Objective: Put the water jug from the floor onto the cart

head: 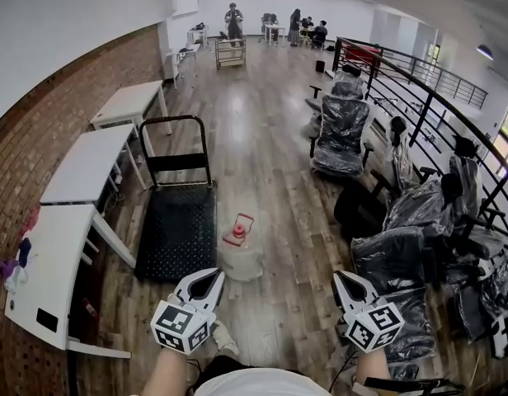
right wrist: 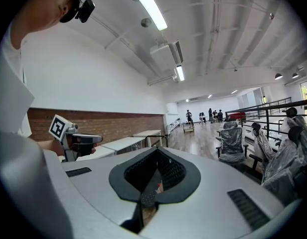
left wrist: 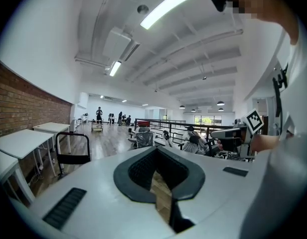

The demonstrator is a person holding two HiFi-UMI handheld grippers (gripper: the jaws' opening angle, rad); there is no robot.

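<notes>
Now clear rounded water jug [head: 240,258] beside black studded cart [head: 176,229]; left gripper [head: 218,274], right gripper [head: 336,276] jaws together.

Left tool [head: 214,275] closed, right tool [head: 340,277] closed

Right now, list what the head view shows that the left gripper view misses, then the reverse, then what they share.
Head view only: the water jug, red-capped, standing on the floor just right of the cart, and the left tool seen from outside. Left gripper view only: the ceiling lights and that tool's jaws close up, with wood floor beyond them. Both: the cart, white tables, brick wall, wrapped chairs and the right tool.
</notes>
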